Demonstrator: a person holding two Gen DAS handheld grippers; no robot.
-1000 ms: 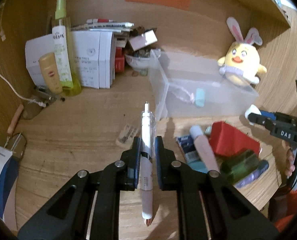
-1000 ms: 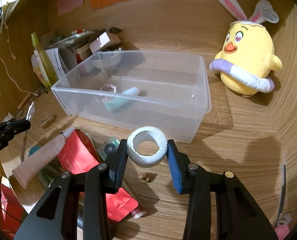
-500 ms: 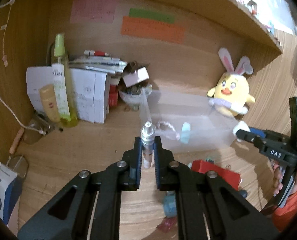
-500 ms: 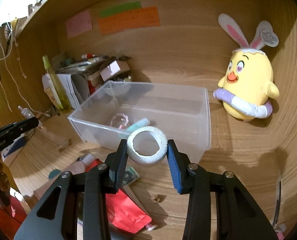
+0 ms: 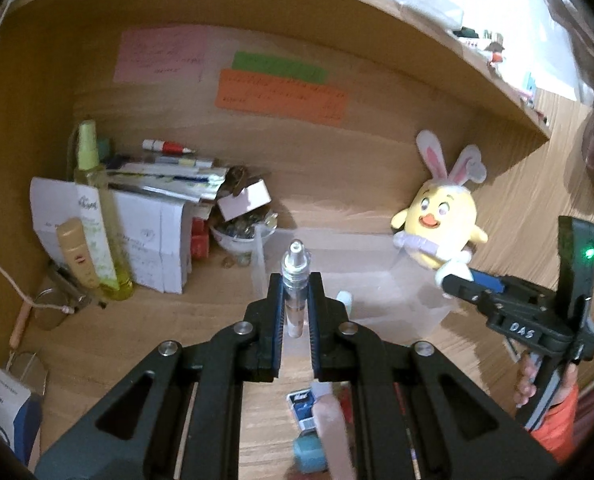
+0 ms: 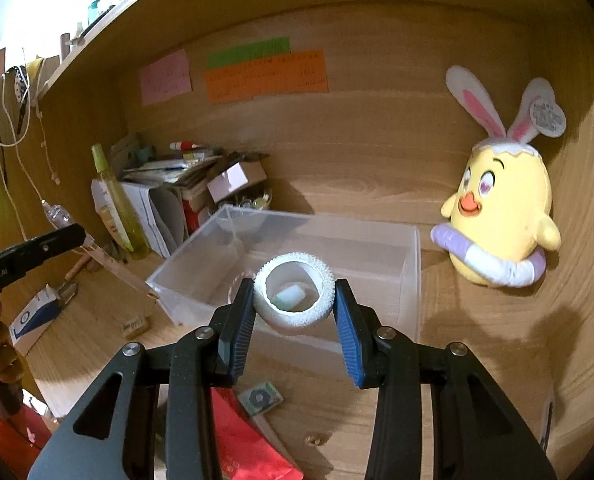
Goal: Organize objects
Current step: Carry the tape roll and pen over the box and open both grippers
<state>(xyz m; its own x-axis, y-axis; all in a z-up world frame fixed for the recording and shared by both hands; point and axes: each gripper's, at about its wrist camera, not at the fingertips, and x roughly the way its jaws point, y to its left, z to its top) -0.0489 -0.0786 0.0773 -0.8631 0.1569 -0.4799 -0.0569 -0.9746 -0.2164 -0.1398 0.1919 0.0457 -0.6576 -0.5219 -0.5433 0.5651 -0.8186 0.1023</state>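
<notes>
My left gripper (image 5: 295, 300) is shut on a clear pen (image 5: 295, 280), held raised and pointing toward the clear plastic bin (image 5: 377, 280). It shows at the left of the right wrist view (image 6: 49, 246), the pen (image 6: 97, 256) slanting down toward the bin's left corner. My right gripper (image 6: 295, 304) is shut on a white tape roll (image 6: 295, 294), held above the near side of the bin (image 6: 377, 240). Inside the bin lie a mint tube (image 6: 291, 296) and a pinkish ring (image 6: 239, 286). The right gripper shows at the right of the left wrist view (image 5: 457, 276).
A yellow bunny plush (image 6: 501, 220) sits right of the bin. Boxes, papers, a green spray bottle (image 5: 97, 208) and a bowl (image 5: 241, 236) crowd the back left. A red pouch (image 6: 249, 432), a pink tube (image 5: 329, 428) and small items lie on the desk in front.
Both grippers have lifted up off the desk with their objects. The pen has tilted to point forward. The tape roll has moved from in front of the bin to above its near side.
</notes>
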